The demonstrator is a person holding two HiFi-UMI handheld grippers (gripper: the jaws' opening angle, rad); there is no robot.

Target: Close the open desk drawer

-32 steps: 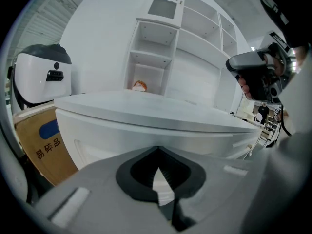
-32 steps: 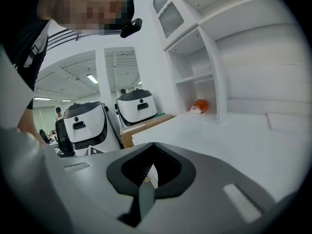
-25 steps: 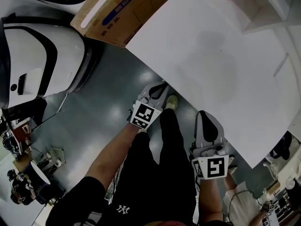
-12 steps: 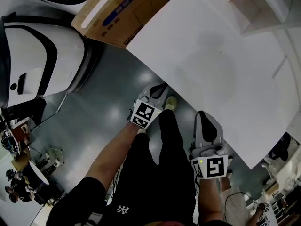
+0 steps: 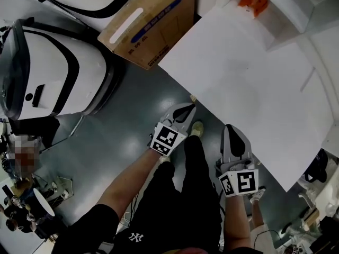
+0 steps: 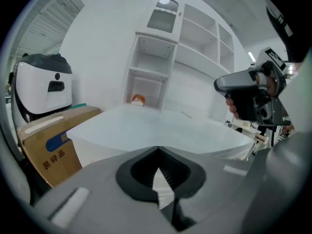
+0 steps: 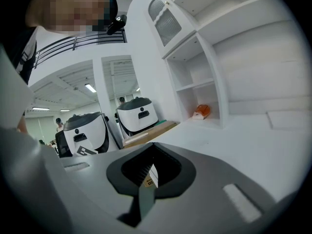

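**Left gripper (image 5: 185, 107) and right gripper (image 5: 229, 128) — both closed, both empty**

Left one sits at lower centre of the head view, its tip at the white desk's (image 5: 254, 83) near edge, jaws pressed together with nothing between them. Right one is just to its right, same deal — jaws together, empty. Desk fills the upper right. I can't make out its drawer in any view. Cardboard box (image 5: 148, 23) is at top centre, by the desk's corner.

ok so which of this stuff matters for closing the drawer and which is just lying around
For the job:
- desk
- left gripper, shut and empty
- right gripper, shut and empty
- the drawer itself shows in none of these views

Just lying about:
- cardboard box
- white machine on the floor
- orange thing in the shelf
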